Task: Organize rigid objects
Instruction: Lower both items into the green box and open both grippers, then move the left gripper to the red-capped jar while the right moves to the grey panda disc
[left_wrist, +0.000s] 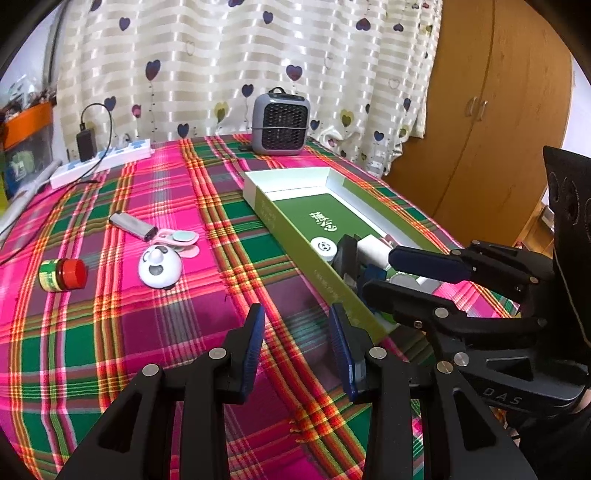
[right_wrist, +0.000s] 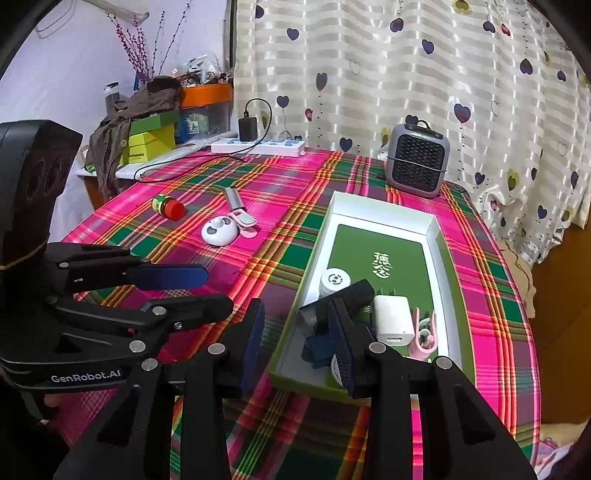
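A long green box (left_wrist: 295, 236) (right_wrist: 384, 218) with a white lining lies on the plaid cloth. It holds a white round jar (right_wrist: 334, 280), a black piece, a white charger (right_wrist: 393, 321) and a pink clip (right_wrist: 424, 332). Left of it on the cloth lie a small red-lidded jar (left_wrist: 62, 275) (right_wrist: 168, 206), a silver stick (left_wrist: 133, 225) (right_wrist: 233, 197), a white panda-faced round thing (left_wrist: 159, 267) (right_wrist: 219, 230) and a pink clip with mint pads (left_wrist: 181, 240) (right_wrist: 243, 219). My left gripper (left_wrist: 297, 321) (right_wrist: 218, 290) hangs open over bare cloth. My right gripper (right_wrist: 295, 314) (left_wrist: 380, 271) is open above the box's near left corner, holding nothing.
A grey mini heater (left_wrist: 280, 123) (right_wrist: 417, 162) stands at the table's far edge behind the box. A white power strip (left_wrist: 99, 158) (right_wrist: 258, 146) with a black plug and cable lies at the far left. A heart-print curtain hangs behind; a wooden wardrobe (left_wrist: 480, 110) stands to the right.
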